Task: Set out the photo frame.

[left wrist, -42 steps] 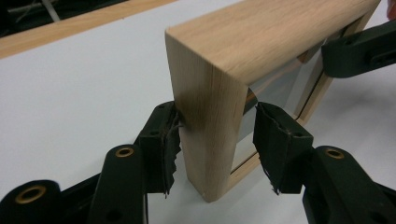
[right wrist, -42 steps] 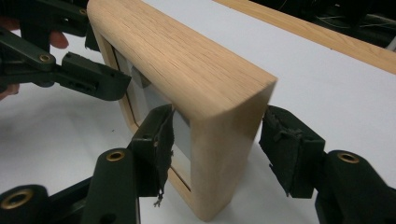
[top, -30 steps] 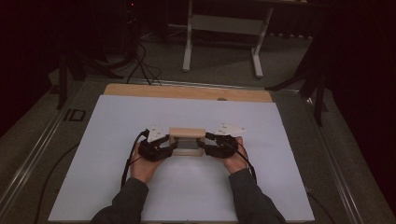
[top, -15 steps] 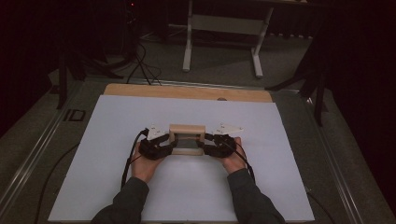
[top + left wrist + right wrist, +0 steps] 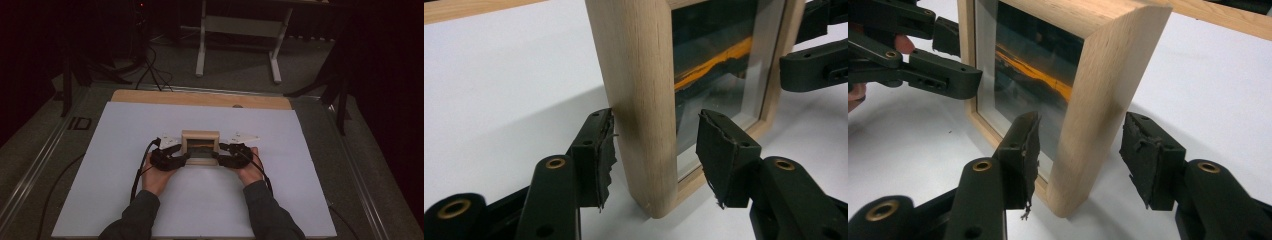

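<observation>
A light wooden picture frame [image 5: 200,145] with a dark, orange-streaked picture behind glass stands upright on the white board [image 5: 115,150]. My left gripper [image 5: 184,158] straddles its left side and my right gripper [image 5: 216,158] its right side. In the left gripper view the frame's wooden post [image 5: 639,100] sits between the jaws of the left gripper [image 5: 656,150]. One pad just brushes the wood and the other stands clear. In the right gripper view the right gripper [image 5: 1083,150] has gaps on both sides of the frame's edge [image 5: 1098,100]. Both pairs of jaws have just been opening.
A wooden strip [image 5: 200,98] runs along the board's far edge. Beyond it a white table stand [image 5: 240,25] and cables [image 5: 150,70] are on the dark floor. A metal rail [image 5: 40,160] borders the left side. The person's forearms come in from the bottom.
The frame has been tipped up from lying low between the grippers to standing upright. Both hands stayed roughly where they were.
</observation>
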`<state>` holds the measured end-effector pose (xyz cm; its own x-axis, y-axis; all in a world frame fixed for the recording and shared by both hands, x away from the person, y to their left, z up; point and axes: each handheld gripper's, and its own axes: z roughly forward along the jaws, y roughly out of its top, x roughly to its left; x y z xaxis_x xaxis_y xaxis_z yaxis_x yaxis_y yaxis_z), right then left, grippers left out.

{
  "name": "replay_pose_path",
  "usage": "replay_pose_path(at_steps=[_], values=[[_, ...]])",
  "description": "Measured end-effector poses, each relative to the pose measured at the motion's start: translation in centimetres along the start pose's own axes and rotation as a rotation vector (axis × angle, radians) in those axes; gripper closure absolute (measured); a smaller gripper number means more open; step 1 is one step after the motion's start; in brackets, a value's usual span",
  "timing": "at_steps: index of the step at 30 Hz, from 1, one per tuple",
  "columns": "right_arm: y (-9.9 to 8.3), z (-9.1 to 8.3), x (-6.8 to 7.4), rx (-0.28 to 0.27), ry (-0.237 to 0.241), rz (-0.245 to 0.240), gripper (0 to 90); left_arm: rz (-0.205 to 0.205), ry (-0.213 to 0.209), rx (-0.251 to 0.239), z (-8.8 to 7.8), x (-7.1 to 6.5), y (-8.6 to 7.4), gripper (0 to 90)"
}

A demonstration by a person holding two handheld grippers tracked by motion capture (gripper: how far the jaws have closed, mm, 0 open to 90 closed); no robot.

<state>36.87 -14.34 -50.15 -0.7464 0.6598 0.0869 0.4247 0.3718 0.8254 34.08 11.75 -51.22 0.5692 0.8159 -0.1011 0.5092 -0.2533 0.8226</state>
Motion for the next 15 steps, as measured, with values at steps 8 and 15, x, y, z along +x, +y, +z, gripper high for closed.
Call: replay_pose_path(at_steps=[8,15], values=[[-0.04,-0.08,-0.13,0.001,0.000,0.005,49.5,-0.005,0.001,0.003,0.00,-0.03,-0.03,48.9],[0.04,-0.49,-0.15,-0.010,0.002,0.012,48.1,-0.014,0.018,-0.005,-0.41,0.15,0.01,46.5]])
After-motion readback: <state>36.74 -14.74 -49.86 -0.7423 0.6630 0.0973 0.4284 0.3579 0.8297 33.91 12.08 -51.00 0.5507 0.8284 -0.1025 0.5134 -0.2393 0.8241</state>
